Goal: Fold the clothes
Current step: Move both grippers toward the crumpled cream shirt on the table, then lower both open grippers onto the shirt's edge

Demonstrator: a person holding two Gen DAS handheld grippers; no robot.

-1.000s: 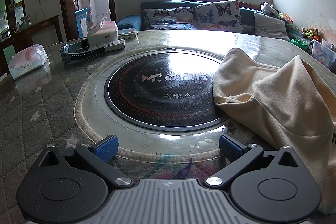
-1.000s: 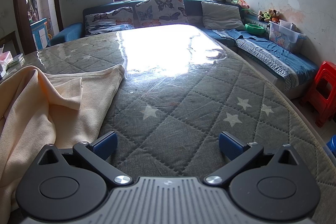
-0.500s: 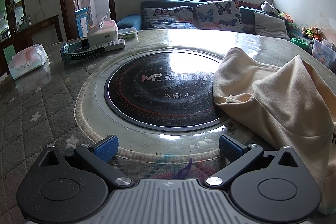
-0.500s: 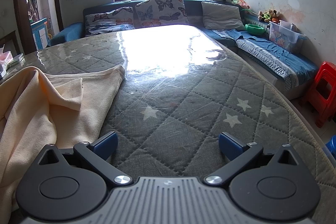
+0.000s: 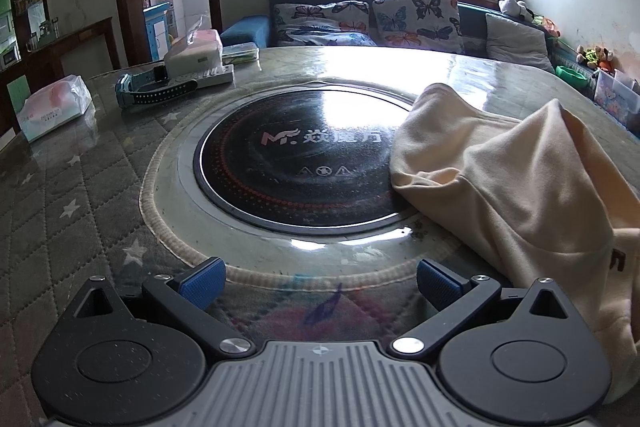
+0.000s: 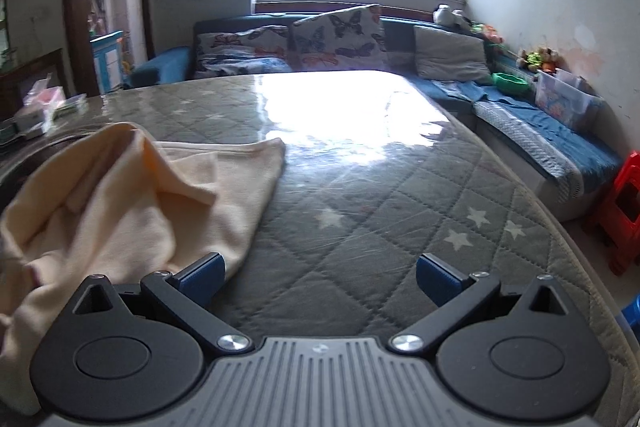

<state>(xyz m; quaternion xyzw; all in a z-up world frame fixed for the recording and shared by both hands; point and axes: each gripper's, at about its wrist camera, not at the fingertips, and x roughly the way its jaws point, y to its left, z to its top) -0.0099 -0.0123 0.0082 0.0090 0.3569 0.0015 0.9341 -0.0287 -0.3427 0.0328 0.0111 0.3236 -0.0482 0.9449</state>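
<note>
A cream garment (image 5: 520,183) lies crumpled on the table, at the right of the left wrist view, its edge lapping onto the black round cooktop (image 5: 296,167). In the right wrist view the same garment (image 6: 132,203) fills the left side. My left gripper (image 5: 318,281) is open and empty, low over the table's near edge, with the garment just right of its right finger. My right gripper (image 6: 318,277) is open and empty; its left blue pad (image 6: 202,277) is at the garment's near edge.
The quilted star-patterned table cover (image 6: 384,211) lies under clear plastic. At the far left stand a tissue pack (image 5: 54,107), a blue watch (image 5: 152,89), a power strip and a tissue box (image 5: 194,53). A sofa with butterfly pillows (image 5: 416,17) lies beyond. A red stool (image 6: 624,211) stands right.
The right gripper has moved left and a little forward, toward the garment; the view is slightly blurred. The left gripper has stayed still. Both stay open.
</note>
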